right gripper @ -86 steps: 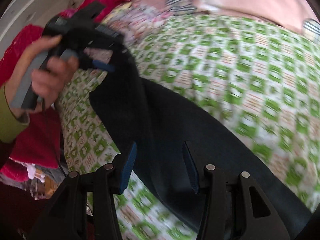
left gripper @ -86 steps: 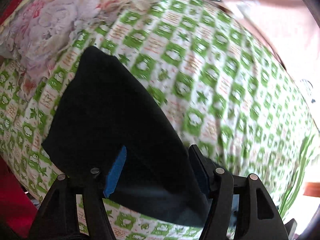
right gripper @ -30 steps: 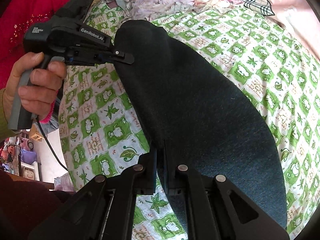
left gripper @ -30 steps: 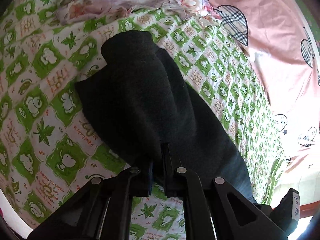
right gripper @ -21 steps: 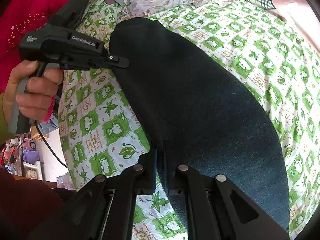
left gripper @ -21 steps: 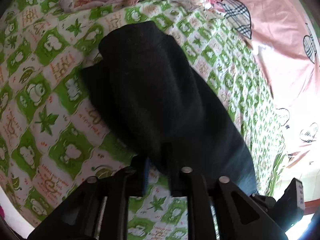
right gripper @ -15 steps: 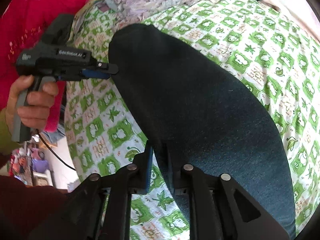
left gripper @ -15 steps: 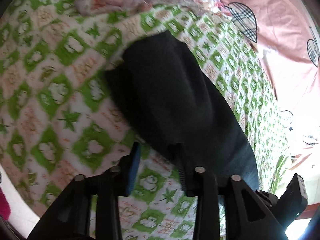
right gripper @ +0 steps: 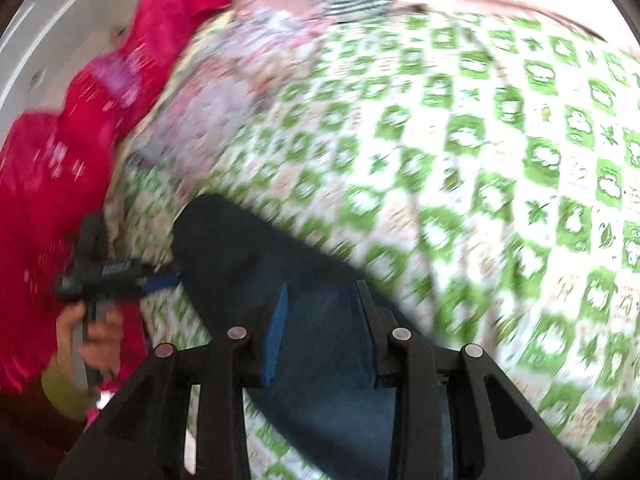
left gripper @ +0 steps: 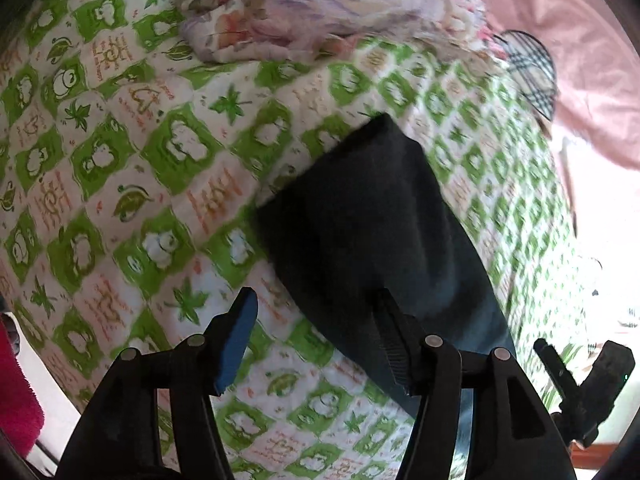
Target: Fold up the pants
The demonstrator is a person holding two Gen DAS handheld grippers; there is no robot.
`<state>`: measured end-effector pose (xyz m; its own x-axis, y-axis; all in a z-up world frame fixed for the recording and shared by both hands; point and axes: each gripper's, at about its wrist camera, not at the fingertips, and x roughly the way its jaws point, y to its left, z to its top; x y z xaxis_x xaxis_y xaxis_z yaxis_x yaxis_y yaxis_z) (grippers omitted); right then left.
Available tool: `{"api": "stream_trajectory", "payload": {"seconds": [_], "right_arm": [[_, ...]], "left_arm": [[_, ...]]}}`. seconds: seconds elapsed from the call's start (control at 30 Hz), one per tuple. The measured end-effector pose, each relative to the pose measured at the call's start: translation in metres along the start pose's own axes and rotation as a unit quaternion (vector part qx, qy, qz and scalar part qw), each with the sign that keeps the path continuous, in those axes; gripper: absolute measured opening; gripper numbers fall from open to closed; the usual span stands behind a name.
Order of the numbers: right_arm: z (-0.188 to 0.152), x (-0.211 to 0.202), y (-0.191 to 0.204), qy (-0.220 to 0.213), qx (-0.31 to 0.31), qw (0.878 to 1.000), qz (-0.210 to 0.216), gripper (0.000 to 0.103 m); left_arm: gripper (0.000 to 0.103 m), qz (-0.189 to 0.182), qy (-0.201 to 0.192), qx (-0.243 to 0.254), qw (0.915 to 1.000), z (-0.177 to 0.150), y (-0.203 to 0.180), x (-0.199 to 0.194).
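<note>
Two opening grippers above dark pants (left gripper: 372, 216) on green-checked bedsheet (left gripper: 132, 184).

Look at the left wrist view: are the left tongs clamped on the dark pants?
No, the left tongs stand apart, opening, over the pants.

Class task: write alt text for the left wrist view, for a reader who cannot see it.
Dark folded pants lie on a green-and-white patterned sheet. The left hand-held gripper, jaws opening and off the cloth, straddles their near edge. A floral quilt lies beyond.
</note>
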<state>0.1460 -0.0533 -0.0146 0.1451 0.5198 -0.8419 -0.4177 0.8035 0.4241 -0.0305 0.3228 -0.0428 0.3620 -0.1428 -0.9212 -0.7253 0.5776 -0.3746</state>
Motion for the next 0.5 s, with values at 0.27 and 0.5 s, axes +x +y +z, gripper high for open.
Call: {"api": "stream_trajectory", "payload": {"seconds": [0.27,0.5], "right_arm": [[0.02,0.061,-0.006,0.084,-0.03,0.996,-0.012,0.035],[0.01,0.094,0.014,0.148,-0.112,0.982,-0.029,0.034]], "left_arm": [[0.062,0.013,0.03,-0.021,0.9993,0.009,0.01,0.021],[0.062,0.007,0.023,-0.013,0.9996,0.01,0.008,0.033]]}}
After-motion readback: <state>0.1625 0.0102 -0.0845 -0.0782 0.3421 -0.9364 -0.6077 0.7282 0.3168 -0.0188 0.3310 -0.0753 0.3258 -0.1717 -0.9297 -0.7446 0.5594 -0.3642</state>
